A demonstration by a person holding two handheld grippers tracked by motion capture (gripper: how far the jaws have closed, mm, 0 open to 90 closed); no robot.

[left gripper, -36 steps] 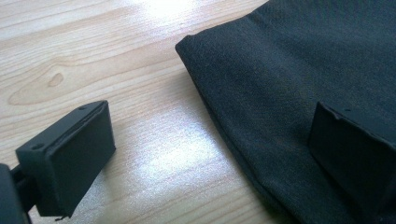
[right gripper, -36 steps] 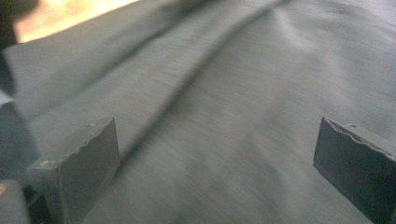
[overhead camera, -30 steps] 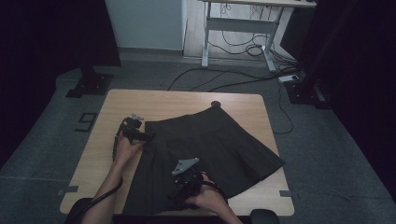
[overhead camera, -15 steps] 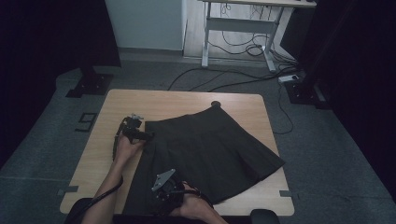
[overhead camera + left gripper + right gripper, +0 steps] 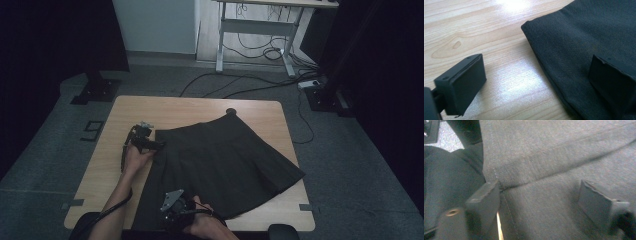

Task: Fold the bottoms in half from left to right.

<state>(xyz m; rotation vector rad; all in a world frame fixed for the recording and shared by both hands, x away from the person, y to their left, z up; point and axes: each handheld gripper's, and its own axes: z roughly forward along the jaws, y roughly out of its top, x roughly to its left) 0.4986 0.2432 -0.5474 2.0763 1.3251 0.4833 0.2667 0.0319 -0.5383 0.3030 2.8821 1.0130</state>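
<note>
A black pleated skirt (image 5: 225, 160) lies flat on the wooden table (image 5: 200, 107), waistband to the left. My left gripper (image 5: 155, 146) rests at the waistband's far left corner and is open. In the left gripper view its jaws (image 5: 537, 80) straddle the skirt's edge (image 5: 586, 32): one jaw is over bare wood (image 5: 474, 30), the other over cloth. My right gripper (image 5: 169, 212) sits low on the near left hem by the table's front edge. Its jaws have just been closing. In the right gripper view they (image 5: 541, 202) stand apart, with the skirt's seamed cloth (image 5: 549, 157) lying flat between them.
A small dark round object (image 5: 230, 111) sits at the table's far edge by the skirt. Bare wood runs along the far side and the left. Cables (image 5: 260, 87) and a desk frame (image 5: 250, 30) are on the floor beyond the table.
My right gripper has moved left along the near hem and sunk toward the table's front edge. The left gripper and the skirt have stayed where they were.
</note>
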